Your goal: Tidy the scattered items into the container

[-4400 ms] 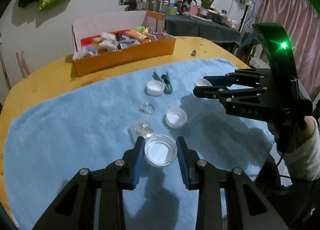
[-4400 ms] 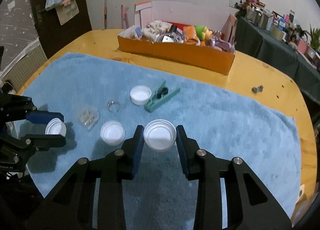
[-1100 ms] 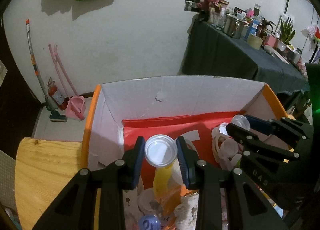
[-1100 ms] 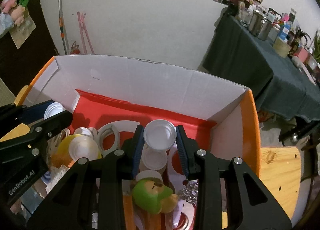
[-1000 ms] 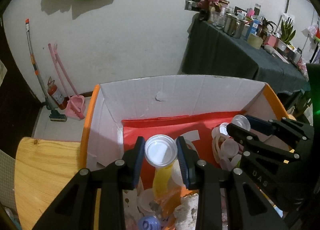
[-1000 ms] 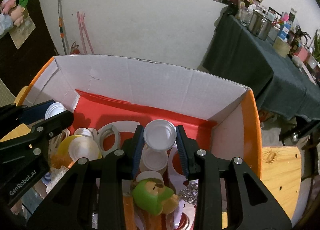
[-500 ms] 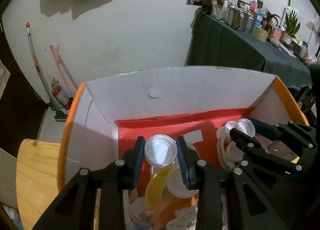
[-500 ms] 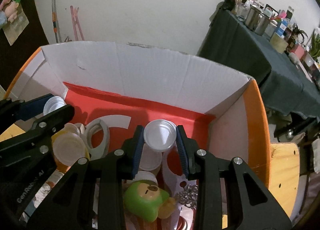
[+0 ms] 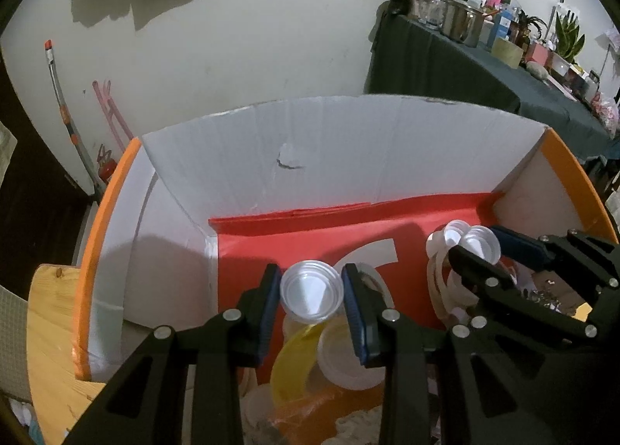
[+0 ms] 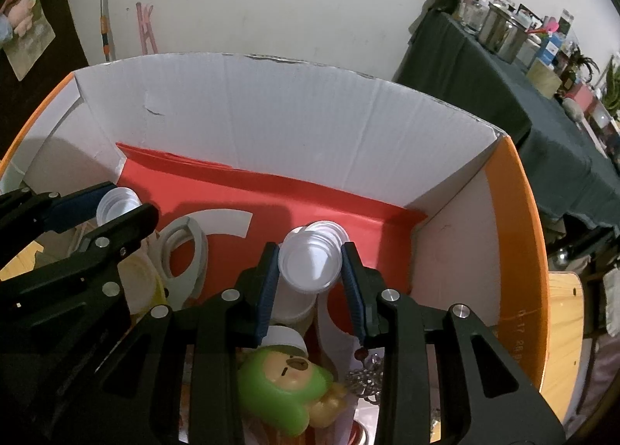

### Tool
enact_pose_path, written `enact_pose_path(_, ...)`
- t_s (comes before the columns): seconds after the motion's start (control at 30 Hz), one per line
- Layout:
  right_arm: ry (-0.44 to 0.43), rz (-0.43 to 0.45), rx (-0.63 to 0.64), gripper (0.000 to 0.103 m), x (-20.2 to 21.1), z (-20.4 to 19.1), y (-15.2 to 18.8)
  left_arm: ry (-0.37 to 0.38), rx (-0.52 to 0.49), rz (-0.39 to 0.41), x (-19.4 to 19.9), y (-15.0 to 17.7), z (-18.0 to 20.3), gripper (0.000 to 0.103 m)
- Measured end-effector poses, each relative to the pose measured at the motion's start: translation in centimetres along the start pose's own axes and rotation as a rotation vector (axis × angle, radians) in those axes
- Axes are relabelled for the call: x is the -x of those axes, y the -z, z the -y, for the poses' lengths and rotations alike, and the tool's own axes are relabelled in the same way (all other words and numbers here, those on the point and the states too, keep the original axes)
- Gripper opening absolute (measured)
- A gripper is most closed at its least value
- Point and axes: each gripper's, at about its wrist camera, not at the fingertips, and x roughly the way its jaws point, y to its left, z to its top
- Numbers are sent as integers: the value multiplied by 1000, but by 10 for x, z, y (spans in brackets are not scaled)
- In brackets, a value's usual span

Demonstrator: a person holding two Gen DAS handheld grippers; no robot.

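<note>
Release step, two items: left gripper jaws pinching a clear plastic lid, right gripper jaws pinching a white cap, both above the orange cardboard box; spread jaws low, clear of the green bear toy beneath.

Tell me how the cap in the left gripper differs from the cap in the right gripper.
The left gripper holds a clear cap over a yellow lid; the right gripper holds a whiter cap over a white tub and green toy. Both are round, open side towards the camera, clamped above the orange box.
</note>
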Motion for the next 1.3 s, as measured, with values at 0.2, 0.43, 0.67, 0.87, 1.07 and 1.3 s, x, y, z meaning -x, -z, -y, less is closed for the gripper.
enact_pose_path(0.2,4,-2,1,31,0,-1,-1,6,0,-8,-2,3,0,35)
enact_pose_path(0.43,12,0,6,31,0,-4,1,4,-5,-11,-4,4,2,35)
enact_pose_path(0.67,12,-3,-1,31,-1,-4,1,4,-5,-10,-5,6,0,35)
enact_pose_path(0.87,16,-4,0,36,-2,-3,-1,-4,-9,-9,-5,6,0,35)
enact_pose_path(1.07,27,-7,-1,43,-4,-2,1,-9,-12,-8,-5,5,1,35)
enact_pose_path(1.3,29,-9,-2,44,-5,0,0,-15,-15,-7,-4,4,1,35)
